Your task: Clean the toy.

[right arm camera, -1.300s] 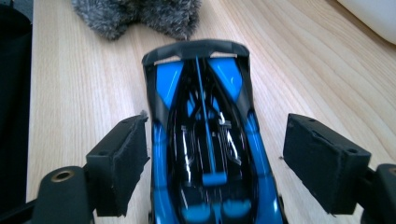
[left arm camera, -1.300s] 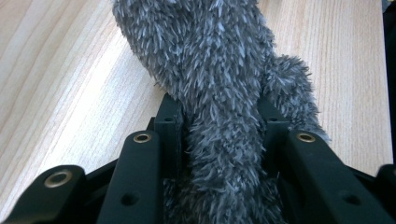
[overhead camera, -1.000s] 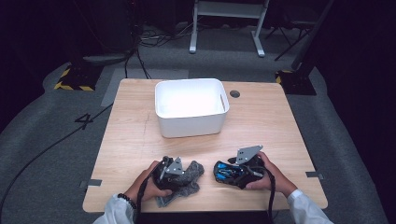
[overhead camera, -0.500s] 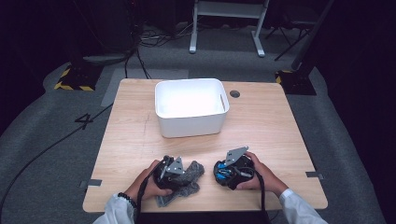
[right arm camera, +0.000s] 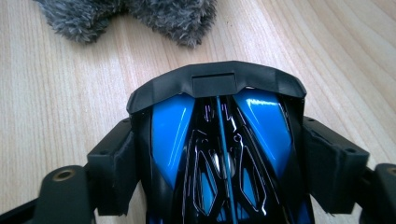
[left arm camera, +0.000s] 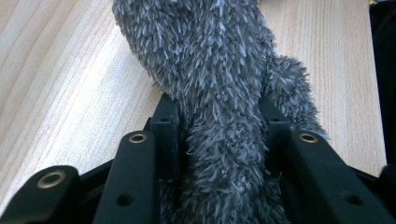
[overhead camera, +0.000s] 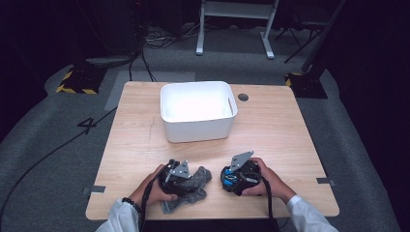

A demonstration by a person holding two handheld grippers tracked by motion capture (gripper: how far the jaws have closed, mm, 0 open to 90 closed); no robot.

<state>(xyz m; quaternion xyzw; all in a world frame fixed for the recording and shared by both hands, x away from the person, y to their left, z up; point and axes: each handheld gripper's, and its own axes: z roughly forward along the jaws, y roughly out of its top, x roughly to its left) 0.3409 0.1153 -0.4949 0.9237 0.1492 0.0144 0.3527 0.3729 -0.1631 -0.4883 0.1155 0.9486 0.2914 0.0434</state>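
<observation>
A light wooden surface (overhead camera: 270, 130) stands on grey carpet in a dim room, with a white tub (overhead camera: 197, 110) near its far edge. At the near edge, the left tongs (overhead camera: 186, 180) are clamped on a fluffy grey sock (left arm camera: 219, 93) that lies on the wood. Just beside it, the right tongs (overhead camera: 231, 180) hold a shiny blue and black toy car (right arm camera: 219, 140), pads against its sides, having just closed a little further.
</observation>
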